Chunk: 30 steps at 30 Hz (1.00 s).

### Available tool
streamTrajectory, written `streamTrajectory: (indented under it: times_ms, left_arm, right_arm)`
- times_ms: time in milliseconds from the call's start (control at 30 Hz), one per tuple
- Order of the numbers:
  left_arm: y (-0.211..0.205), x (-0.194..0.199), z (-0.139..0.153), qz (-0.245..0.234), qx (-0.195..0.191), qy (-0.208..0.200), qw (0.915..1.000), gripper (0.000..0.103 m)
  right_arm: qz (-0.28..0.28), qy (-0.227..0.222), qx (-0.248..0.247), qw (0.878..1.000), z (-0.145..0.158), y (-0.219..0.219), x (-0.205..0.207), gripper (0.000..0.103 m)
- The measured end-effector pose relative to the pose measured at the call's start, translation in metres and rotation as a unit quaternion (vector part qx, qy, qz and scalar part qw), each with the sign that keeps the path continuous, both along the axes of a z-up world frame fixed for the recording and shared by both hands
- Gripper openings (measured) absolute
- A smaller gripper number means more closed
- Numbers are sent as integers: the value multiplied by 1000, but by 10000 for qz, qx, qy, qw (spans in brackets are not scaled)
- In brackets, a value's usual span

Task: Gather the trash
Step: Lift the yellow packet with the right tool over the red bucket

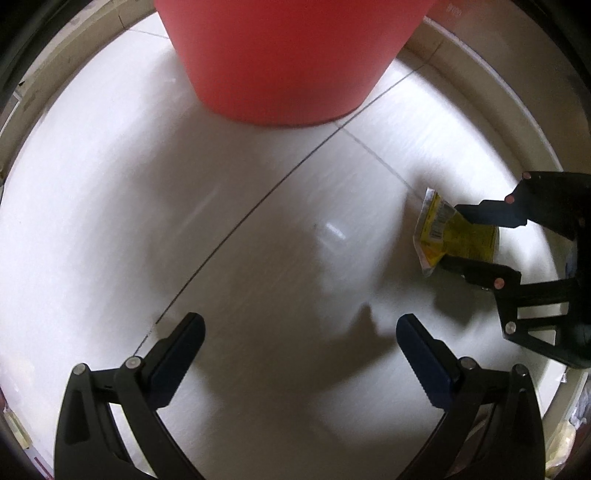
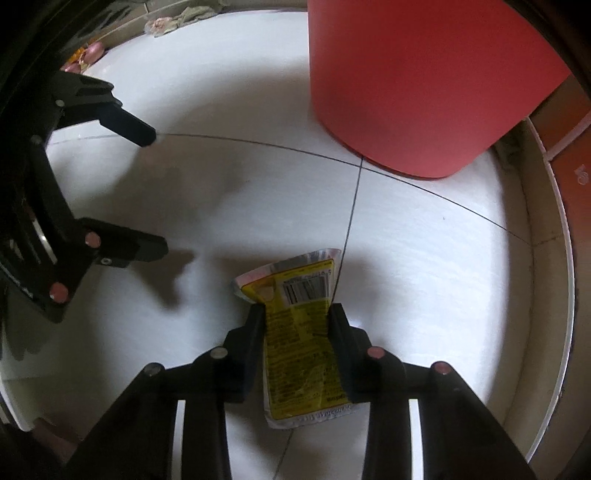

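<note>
We see yellow wrapper (image 2: 301,343), crumpled, silver-edged, barcode on upper part, black print below, lying over tile joint of white floor. We see red bin (image 2: 417,85) upright, well apart beyond it.

White tiled floor (image 2: 424,236) w/ dark grout lines; beige skirting (image 2: 532,206) ran along floor edge; crumpled cloth (image 2: 166,24) lay at far floor edge.

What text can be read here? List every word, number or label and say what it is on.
Nothing is legible.
Yellow packet: a barcode with digits under it and lines of small print, all too small and blurred to read.
Red bin: no text visible.
Red surface at the right edge: a faint raised mark, unreadable.
</note>
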<state>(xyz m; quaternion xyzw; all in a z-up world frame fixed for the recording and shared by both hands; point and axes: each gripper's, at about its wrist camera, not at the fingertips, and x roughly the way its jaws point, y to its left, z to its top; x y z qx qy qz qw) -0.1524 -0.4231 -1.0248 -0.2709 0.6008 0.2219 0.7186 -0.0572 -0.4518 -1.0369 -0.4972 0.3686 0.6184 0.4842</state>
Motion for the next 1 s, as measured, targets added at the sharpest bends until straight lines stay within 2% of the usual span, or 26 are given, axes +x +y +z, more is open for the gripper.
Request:
streamTrajectory:
  times_ms: [167, 267, 400, 533, 667, 767, 900, 1000]
  left_arm:
    - [4, -7, 30, 5, 81, -151, 9999, 103]
    - [4, -8, 56, -153, 229, -280, 9992, 103]
    - [6, -15, 103, -233, 438, -496, 9975, 103]
    - [10, -19, 160, -344, 576, -602, 9959, 103]
    - [17, -21, 225, -477, 935, -822, 9911, 103]
    - [27, -19, 272, -490, 1309, -1037, 9847, 103]
    - [47, -7, 307, -551, 1667, -1114, 9781, 103]
    - [70, 8, 315, -519, 1778, -1191, 9755, 103]
  right_arm:
    - [-282, -7, 318, 9991, 31, 6, 5, 32]
    - [-454, -39, 541, 9975, 57, 2, 0, 32]
    - [-680, -201, 823, 9941, 94, -3, 0, 32]
    - [-974, -275, 1116, 9886, 147, -14, 0, 32]
    - [-1295, -142, 1397, 9816, 203, -16, -6, 32]
    - [-1373, -209, 1673, 9761, 245, -7, -13, 32]
    - [-1512, -260, 2077, 9661, 293, 12, -3, 32]
    - [-1498, -301, 2288, 9614, 306, 27, 3, 33]
